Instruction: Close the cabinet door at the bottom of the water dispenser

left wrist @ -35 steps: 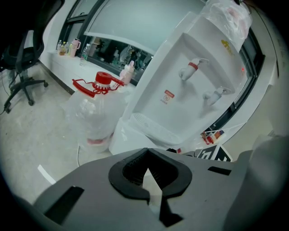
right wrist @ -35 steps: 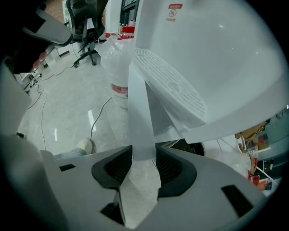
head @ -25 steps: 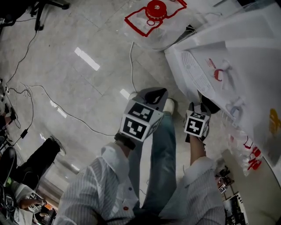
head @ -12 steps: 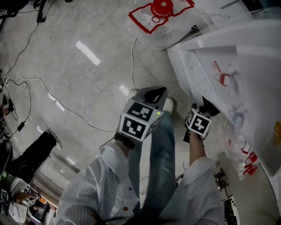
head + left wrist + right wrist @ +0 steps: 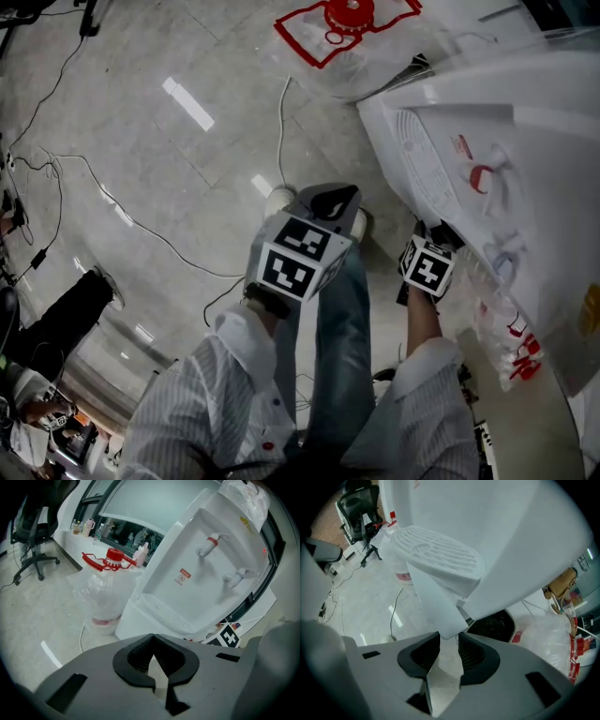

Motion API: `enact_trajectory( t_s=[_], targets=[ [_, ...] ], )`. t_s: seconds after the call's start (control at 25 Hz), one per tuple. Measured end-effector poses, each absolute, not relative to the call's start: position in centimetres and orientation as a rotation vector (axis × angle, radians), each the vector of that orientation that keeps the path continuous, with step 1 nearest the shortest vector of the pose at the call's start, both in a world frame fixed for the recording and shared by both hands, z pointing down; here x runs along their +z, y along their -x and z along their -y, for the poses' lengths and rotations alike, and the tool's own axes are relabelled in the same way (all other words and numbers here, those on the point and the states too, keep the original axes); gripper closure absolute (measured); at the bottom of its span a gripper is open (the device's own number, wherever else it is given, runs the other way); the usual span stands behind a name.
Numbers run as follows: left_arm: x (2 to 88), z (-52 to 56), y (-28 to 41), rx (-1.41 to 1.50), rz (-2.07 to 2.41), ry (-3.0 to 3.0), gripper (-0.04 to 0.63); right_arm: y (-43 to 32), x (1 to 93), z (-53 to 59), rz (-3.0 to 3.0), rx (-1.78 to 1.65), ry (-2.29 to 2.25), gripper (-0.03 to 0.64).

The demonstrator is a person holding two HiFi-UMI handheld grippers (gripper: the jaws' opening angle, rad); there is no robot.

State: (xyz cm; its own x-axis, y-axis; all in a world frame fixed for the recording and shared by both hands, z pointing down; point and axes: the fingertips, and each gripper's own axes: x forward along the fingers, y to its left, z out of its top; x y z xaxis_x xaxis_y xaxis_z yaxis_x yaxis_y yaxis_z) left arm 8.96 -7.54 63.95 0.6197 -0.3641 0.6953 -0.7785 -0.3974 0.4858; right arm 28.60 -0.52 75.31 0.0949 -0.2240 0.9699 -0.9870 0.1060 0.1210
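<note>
The white water dispenser (image 5: 487, 141) stands at the right of the head view, and its taps and drip tray show in the left gripper view (image 5: 197, 573). In the right gripper view its white cabinet door (image 5: 436, 597) hangs ajar below the drip tray, with the dark cabinet opening (image 5: 492, 623) behind it. My right gripper (image 5: 450, 641) points steeply down at the dispenser's foot (image 5: 441, 234). Its jaws are closing, and the door's lower corner sits between their tips. My left gripper (image 5: 333, 202) hovers over the floor to the left, shut on nothing (image 5: 151, 637).
A large water bottle with a red cap (image 5: 347, 23), wrapped in clear plastic, stands left of the dispenser. Cables (image 5: 281, 122) run across the tiled floor. Plastic bags (image 5: 506, 337) lie at the right. An office chair (image 5: 33, 531) stands far left. Another person (image 5: 56, 328) sits at the lower left.
My right gripper has moved in closer under the dispenser's front. The left gripper has stayed about where it was.
</note>
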Motion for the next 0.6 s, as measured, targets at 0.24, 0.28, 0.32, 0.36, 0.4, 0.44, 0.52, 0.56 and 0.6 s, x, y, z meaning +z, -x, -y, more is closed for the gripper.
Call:
enact_trajectory(
  t_s=[0.24, 0.28, 0.32, 0.36, 0.4, 0.44, 0.52, 0.56, 0.6],
  targets=[
    [63.7, 8.0, -9.5, 0.608, 0.917, -2.005, 0.586, -29.1, 75.1, 0.9, 1.374, 0.870, -1.305, 0.492],
    [63.7, 8.1, -9.5, 0.605, 0.918, -2.005, 0.586, -29.4, 75.1, 1.0, 1.372, 0.858, -1.309, 0.492],
    [63.6, 8.1, -9.6, 0.602, 0.919, -2.005, 0.586, -29.8, 75.0, 1.3, 1.364, 0.846, -1.319, 0.494],
    [63.6, 8.2, -9.7, 0.598, 0.918, -2.005, 0.586, -30.4, 74.9, 1.8, 1.352, 0.833, -1.335, 0.495],
    [63.6, 8.2, -9.8, 0.595, 0.917, -2.007, 0.586, -31.2, 74.7, 2.3, 1.337, 0.817, -1.352, 0.504],
    [63.6, 8.2, -9.9, 0.593, 0.916, -2.009, 0.586, -31.9, 74.5, 2.8, 1.327, 0.798, -1.360, 0.532],
    [63.8, 8.2, -9.8, 0.590, 0.917, -2.008, 0.586, -32.2, 74.5, 3.1, 1.337, 0.761, -1.331, 0.545],
    [63.9, 8.1, -9.7, 0.589, 0.918, -2.003, 0.586, -32.1, 74.5, 3.0, 1.348, 0.750, -1.313, 0.545],
    [64.0, 8.1, -9.8, 0.588, 0.919, -1.998, 0.586, -32.1, 74.6, 2.9, 1.354, 0.745, -1.303, 0.545]
  ],
)
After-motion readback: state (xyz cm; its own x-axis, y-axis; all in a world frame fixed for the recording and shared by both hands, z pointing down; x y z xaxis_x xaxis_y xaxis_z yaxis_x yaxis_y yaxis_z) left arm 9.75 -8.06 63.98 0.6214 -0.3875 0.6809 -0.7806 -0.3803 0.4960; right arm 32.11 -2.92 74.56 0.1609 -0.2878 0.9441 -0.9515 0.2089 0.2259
